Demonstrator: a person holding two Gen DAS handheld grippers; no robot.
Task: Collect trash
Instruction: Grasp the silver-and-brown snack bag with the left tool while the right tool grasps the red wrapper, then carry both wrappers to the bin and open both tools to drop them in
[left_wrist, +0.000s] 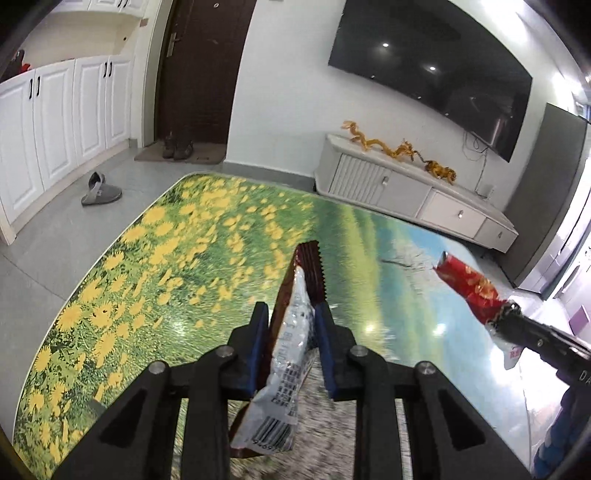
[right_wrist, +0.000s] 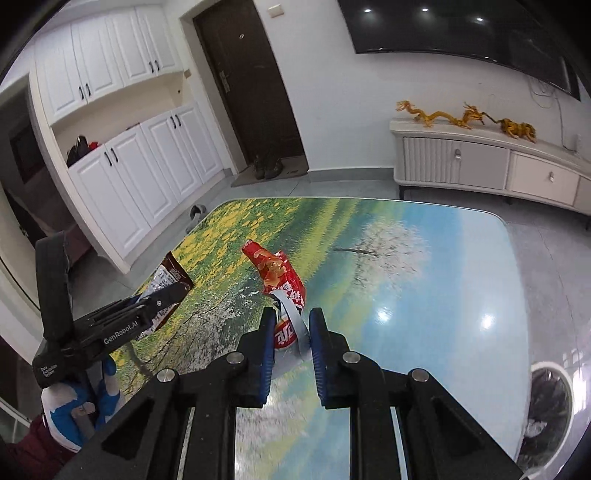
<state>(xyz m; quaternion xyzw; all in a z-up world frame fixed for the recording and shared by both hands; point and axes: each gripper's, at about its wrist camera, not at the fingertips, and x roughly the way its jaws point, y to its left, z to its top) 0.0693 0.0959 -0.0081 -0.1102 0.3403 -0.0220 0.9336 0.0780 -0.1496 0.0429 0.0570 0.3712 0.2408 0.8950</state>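
Observation:
My left gripper (left_wrist: 291, 314) is shut on a brown and white snack wrapper (left_wrist: 291, 332) and holds it above the printed table (left_wrist: 184, 240). The wrapper stands up between the blue pads, its serrated brown end pointing away. My right gripper (right_wrist: 291, 317) is shut on a crumpled red snack wrapper (right_wrist: 280, 277) and holds it above the table (right_wrist: 424, 277). The right gripper (left_wrist: 511, 314) with the red wrapper (left_wrist: 469, 286) shows at the right of the left wrist view. The left gripper (right_wrist: 166, 295) with the brown wrapper (right_wrist: 171, 277) shows at the left of the right wrist view.
A white bin with a dark liner (right_wrist: 546, 410) stands beside the table at the lower right. A low white TV cabinet (right_wrist: 480, 166) with golden dragon figures (right_wrist: 461, 116) lines the far wall. A grey slipper (left_wrist: 99, 190) lies on the floor by white cupboards (left_wrist: 55, 122).

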